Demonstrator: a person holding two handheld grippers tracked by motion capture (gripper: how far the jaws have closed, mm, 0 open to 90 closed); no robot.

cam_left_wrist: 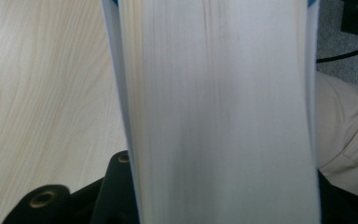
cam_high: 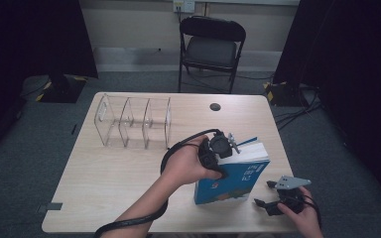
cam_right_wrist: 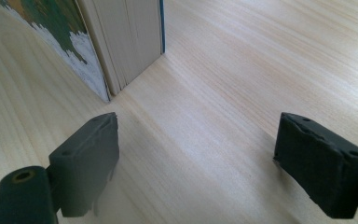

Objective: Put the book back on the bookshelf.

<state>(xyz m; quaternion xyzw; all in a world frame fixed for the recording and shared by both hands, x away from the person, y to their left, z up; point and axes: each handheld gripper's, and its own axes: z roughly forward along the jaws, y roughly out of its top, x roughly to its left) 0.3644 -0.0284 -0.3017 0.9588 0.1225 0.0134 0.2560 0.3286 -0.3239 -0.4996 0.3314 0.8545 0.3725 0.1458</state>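
Now the left gripper (cam_high: 228, 148) has its jaws clamped on the blue book (cam_high: 238, 178), tipping it up off the counter (cam_high: 119, 178); the right gripper (cam_high: 265, 196) waits, jaws apart. Next, I'd guess, it goes into the clear rack (cam_high: 134, 121).

In the left gripper view, the book (cam_left_wrist: 219, 112) was cut off at the top and bottom edges, so only its pale page block could be seen between the jaws; the cover was reduced to thin blue slivers. The jaws of the left gripper (cam_high: 224, 151) were largely hidden behind the pages, and contact of the pads could not be made out. In the high view, the title print on the cover was too small to be read, and part of the book was covered by the left hand (cam_high: 191, 166). In the right gripper view, the book was cropped by the upper edge, beyond the jaws of the right gripper (cam_right_wrist: 196, 163).
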